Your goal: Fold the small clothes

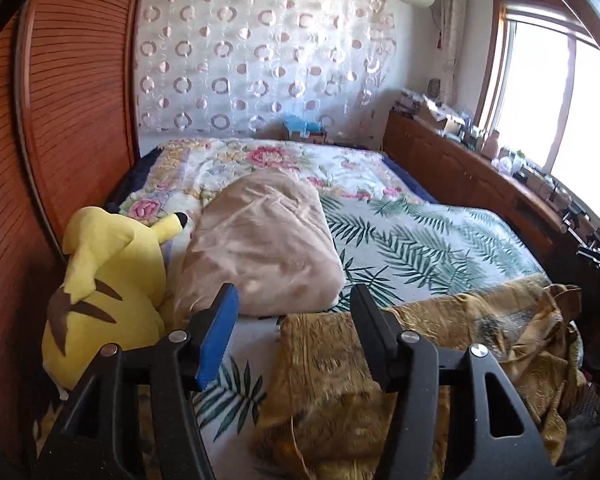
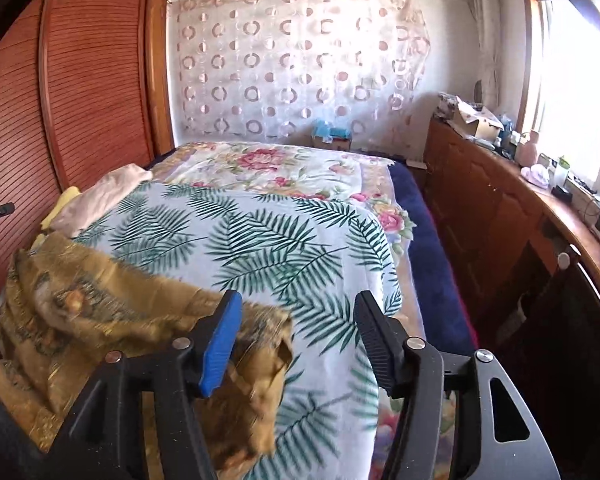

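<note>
A crumpled golden-brown patterned garment [image 1: 340,372] lies on the near edge of the bed, on the palm-leaf sheet [image 1: 420,240]. My left gripper [image 1: 294,312] stands open above the garment's left end, with the cloth lying loose below the gap between its fingers. In the right wrist view the same garment [image 2: 100,320] spreads to the lower left, its corner drooping under the blue pad. My right gripper [image 2: 298,316] is open over the leaf sheet [image 2: 260,232], and nothing is pinched between its fingers.
A yellow plush toy [image 1: 108,292] and a beige folded cloth [image 1: 260,248] lie at the bed's left side by the wooden wardrobe [image 1: 72,100]. A cluttered wooden counter [image 2: 500,208] runs along the right under the window. A floral quilt [image 2: 268,164] covers the far bed.
</note>
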Tool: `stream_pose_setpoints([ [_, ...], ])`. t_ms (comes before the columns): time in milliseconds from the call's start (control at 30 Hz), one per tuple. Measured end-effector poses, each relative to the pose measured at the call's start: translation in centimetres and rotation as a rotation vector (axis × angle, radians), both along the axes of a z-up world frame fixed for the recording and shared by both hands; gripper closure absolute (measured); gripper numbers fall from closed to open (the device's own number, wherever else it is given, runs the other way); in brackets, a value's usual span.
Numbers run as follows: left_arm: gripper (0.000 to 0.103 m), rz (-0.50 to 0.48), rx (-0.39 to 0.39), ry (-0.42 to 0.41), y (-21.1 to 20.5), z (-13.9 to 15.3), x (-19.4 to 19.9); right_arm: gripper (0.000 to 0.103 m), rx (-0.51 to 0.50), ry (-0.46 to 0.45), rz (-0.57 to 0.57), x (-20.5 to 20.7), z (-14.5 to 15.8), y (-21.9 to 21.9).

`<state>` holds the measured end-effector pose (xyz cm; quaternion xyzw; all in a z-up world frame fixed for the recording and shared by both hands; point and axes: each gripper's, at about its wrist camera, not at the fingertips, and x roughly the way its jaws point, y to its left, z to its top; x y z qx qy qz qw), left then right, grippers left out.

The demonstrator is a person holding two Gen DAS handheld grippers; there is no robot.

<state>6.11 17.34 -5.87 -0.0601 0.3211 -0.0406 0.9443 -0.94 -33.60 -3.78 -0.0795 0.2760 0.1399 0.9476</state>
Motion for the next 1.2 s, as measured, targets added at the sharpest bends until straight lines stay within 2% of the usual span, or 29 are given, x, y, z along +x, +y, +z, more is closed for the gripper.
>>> stream_pose_setpoints([
  [267, 0.044, -0.018, 0.021, 0.142, 0.2, -3.8, 4.8, 0.041, -0.013, 0.143, 0.045, 5.5, -4.0, 1.8],
  [400, 0.044, -0.010, 0.034, 0.233, 0.3, -5.7, 5.4, 0.041, 0.007, 0.215, 0.072, 6.5, -5.2, 2.4],
  [567, 0.044, -0.016, 0.029, 0.300, 0.1, -7.5, 5.3, 0.041, 0.021, 0.281, 0.111, 7.2, -5.9, 2.4],
  [767, 0.044, -0.057, 0.010, 0.313, -0.9, -8.1, 5.0, 0.041, 0.012, 0.332, 0.125, 8.8, -7.3, 2.4],
  [867, 0.044, -0.061, 0.044, 0.313, -1.4, -8.2, 5.0, 0.041, 0.006, 0.336, 0.134, 9.0, -7.4, 2.8],
  [933, 0.051, -0.064, 0.037, 0.313, -1.4, -8.1, 5.1, 0.041, -0.005, 0.333, 0.138, 9.3, -7.7, 3.1],
  [967, 0.054, -0.075, 0.030, 0.310, -1.6, -8.1, 5.0, 0.043, -0.008, 0.328, 0.143, 9.3, -7.9, 3.3],
  [1033, 0.073, -0.100, 0.022, 0.311, -1.9, -8.0, 5.0, 0.056, -0.011, 0.317, 0.154, 9.1, -8.0, 3.6],
  [1067, 0.075, -0.109, 0.025, 0.312, -2.2, -8.0, 5.0, 0.072, -0.003, 0.318, 0.166, 9.0, -8.1, 3.6],
  [1100, 0.090, -0.113, 0.047, 0.308, -2.6, -7.9, 4.9, 0.086, 0.011, 0.324, 0.185, 8.9, -8.2, 3.7],
  [1133, 0.096, -0.130, 0.046, 0.305, -2.9, -7.7, 4.6, 0.089, 0.020, 0.320, 0.206, 8.6, -8.1, 3.8],
  [1200, 0.098, -0.131, 0.051, 0.258, -3.3, -6.5, 3.8, 0.093, 0.027, 0.284, 0.221, 7.8, -7.4, 3.8],
])
